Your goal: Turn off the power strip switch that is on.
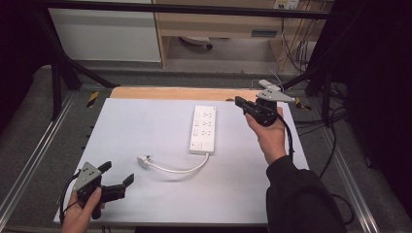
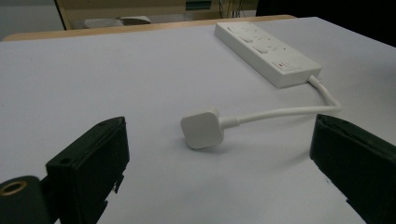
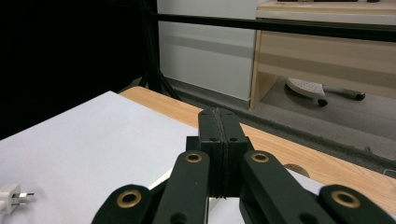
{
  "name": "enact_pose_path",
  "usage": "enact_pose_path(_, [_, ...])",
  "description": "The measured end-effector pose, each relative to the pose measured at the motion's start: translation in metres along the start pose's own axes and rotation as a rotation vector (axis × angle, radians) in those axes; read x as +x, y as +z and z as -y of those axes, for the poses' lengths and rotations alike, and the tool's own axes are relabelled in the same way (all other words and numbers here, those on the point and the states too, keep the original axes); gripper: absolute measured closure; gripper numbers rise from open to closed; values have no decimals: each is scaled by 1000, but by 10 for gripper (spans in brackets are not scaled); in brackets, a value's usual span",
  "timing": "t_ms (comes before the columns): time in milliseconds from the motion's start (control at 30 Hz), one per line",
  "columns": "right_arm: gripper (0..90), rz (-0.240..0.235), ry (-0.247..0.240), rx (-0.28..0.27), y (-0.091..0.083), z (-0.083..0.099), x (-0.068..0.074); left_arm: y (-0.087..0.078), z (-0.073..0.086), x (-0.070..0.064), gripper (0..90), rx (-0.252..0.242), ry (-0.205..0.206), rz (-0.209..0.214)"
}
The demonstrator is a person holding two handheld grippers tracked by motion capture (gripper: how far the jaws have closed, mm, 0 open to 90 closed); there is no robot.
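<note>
A white power strip (image 1: 203, 129) lies a little right of the middle of the white table (image 1: 145, 121), its long side running from twelve to six o'clock. From its six o'clock end a white cord (image 1: 180, 169) curves toward eight o'clock and ends in a white plug (image 1: 143, 159) lying flat on the table. In the left gripper view the plug (image 2: 203, 128) sits between the two jaws and beyond them, touching neither, with the strip (image 2: 266, 52) farther off toward one o'clock.

The left gripper (image 1: 119, 180) is at the table's seven o'clock corner, held in the left hand (image 1: 82, 213); its jaws stand wide apart with nothing between them, pointing toward the plug, which is near but apart from them.

The right gripper (image 1: 239, 101) is held in the right hand (image 1: 268, 133) at about two o'clock, just beside the strip's far end and above the table. Its jaws are pressed together with nothing between them. In the right gripper view a small white adapter (image 3: 13, 194) with two pins lies on the table at eight o'clock.
</note>
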State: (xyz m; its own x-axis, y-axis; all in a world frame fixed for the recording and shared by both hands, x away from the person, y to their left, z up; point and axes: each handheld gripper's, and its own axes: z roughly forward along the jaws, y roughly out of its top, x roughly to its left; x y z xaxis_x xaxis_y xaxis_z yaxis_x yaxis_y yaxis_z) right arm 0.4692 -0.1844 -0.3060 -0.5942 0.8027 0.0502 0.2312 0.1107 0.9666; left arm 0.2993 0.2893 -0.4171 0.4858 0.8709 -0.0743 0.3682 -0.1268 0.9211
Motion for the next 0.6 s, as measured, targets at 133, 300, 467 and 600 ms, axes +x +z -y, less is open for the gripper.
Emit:
enact_pose_path(133, [900, -3, -5, 0, 7, -2, 1, 0, 0, 0, 46, 0, -2, 2])
enact_pose_path(300, [900, -4, -10, 8, 19, -4, 4, 0, 0, 0, 46, 0, -2, 3])
enact_pose_path(467, [900, -2, -6, 14, 34, -4, 6, 0, 0, 0, 45, 0, -3, 4])
enact_pose_path(600, [900, 25, 1, 23, 44, -2, 5, 0, 0, 1, 46, 2, -3, 5])
